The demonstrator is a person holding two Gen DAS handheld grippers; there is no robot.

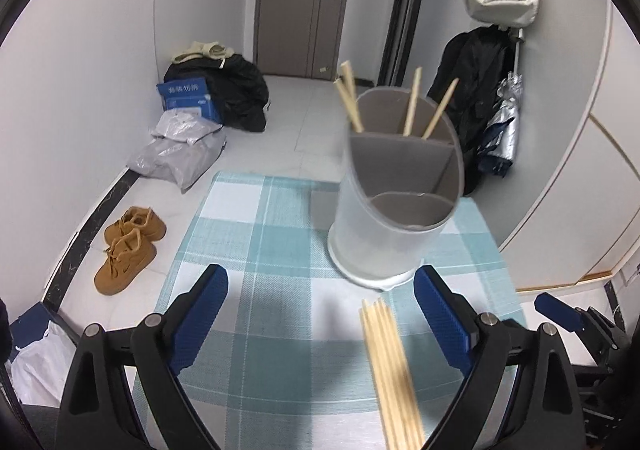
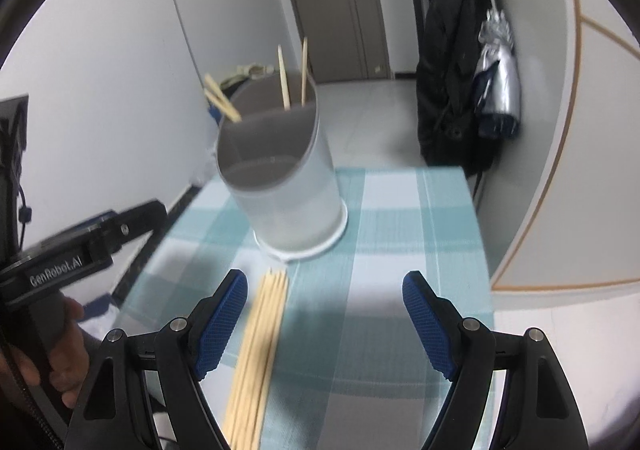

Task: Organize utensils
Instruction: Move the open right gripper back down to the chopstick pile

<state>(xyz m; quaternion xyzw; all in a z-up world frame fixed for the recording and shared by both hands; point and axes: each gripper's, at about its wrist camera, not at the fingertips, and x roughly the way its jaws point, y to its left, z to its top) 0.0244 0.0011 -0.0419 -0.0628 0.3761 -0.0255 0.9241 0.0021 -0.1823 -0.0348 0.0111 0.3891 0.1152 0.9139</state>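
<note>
both grippers, left (image 1: pixel 320 314) and right (image 2: pixel 325 320), hang wide open and empty. the chopsticks (image 2: pixel 256 346) lie bundled on the tablecloth (image 2: pixel 360 310) just in front of the holder (image 2: pixel 288 186). they look light, stiff, slippery, so pinch mid-length.

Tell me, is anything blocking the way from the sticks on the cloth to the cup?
No, nothing visible is. The loose chopsticks lie just in front of the holder, only bare tablecloth between. Both grippers, left and right, are open and empty.

Holder (image 1: pixel 394 186) blocks far side — bare cloth (image 1: pixel 256 250) left.
</note>
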